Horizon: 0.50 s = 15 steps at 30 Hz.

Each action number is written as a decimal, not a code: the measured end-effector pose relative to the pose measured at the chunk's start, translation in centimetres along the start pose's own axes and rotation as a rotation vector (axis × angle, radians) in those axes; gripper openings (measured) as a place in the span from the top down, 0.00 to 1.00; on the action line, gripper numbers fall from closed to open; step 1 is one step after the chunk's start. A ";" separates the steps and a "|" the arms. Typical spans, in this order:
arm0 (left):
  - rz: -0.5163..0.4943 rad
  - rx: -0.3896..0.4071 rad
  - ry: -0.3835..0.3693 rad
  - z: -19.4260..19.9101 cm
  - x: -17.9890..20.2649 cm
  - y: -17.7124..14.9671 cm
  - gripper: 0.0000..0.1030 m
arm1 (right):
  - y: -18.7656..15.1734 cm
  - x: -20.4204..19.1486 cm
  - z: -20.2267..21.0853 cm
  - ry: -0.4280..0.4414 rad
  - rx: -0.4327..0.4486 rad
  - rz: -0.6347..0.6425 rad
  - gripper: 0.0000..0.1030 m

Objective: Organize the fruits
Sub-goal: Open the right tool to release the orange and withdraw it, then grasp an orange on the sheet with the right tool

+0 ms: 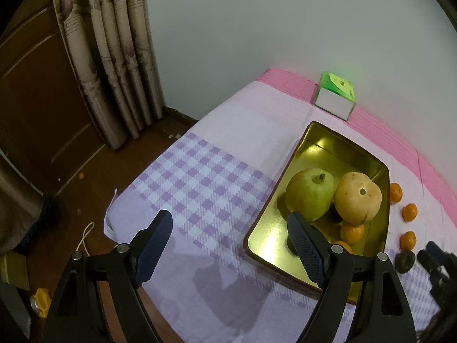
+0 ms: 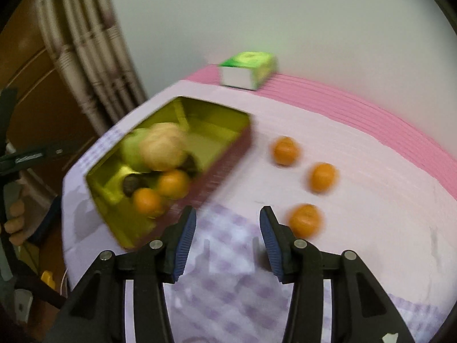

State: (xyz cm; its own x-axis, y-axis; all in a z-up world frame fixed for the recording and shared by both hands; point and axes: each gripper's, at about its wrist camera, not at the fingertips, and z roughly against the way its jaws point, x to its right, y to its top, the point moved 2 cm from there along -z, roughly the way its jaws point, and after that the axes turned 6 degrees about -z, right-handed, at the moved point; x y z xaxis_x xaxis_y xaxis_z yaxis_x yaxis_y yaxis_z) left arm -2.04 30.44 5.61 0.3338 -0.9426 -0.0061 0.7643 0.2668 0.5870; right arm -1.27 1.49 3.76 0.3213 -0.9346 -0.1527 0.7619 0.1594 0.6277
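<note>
Gold tin tray [image 1: 320, 143] sits on the table [image 1: 228, 143] w/ checked lilac cloth. Inside it: a green pear-like fruit [image 1: 310, 194], a yellowish one [image 1: 358, 198] touching it, two small oranges [image 2: 172, 184] and a dark fruit [image 2: 131, 184] at the near end. Three more oranges [image 2: 285, 151] lie loose on the cloth just beside the tray's right wall, plus a dark fruit [image 1: 404, 261] nearest the viewer.

Left gripper [image 1: 230, 240]: fingers spread wide, nothing between; tray at approx 1 o'clock, its near corner behind the right finger. Right gripper [image 2: 228, 240]: fingers apart, empty, view blurred; tray at 10 o'clock, closest loose orange [image 2: 305, 220] just at 2 o'clock of the right finger. Green-white box [image 1: 335, 95] at far edge.
</note>
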 end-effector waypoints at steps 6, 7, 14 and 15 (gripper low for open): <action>-0.010 0.000 -0.003 0.1 0.2 -0.1 0.20 | -0.6 5.2 0.7 -0.082 -0.001 -0.097 0.57; -0.014 0.001 -0.006 0.1 0.3 0.0 0.20 | -0.7 5.8 0.7 -0.088 -0.003 -0.103 0.57; -0.061 0.021 -0.016 0.5 1.3 0.1 0.20 | -1.6 7.3 -0.2 -0.105 -0.029 -0.129 0.57; -0.066 0.020 -0.016 0.5 1.4 0.2 0.20 | -1.6 7.3 -0.5 -0.100 -0.035 -0.133 0.57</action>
State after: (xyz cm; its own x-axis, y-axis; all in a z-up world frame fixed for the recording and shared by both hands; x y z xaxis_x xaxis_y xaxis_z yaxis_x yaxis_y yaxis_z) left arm -1.71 29.08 6.07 0.2739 -0.9612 -0.0320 0.7729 0.2002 0.6022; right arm 0.11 -5.41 1.30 0.1606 -0.9748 -0.1549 0.8135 0.0419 0.5801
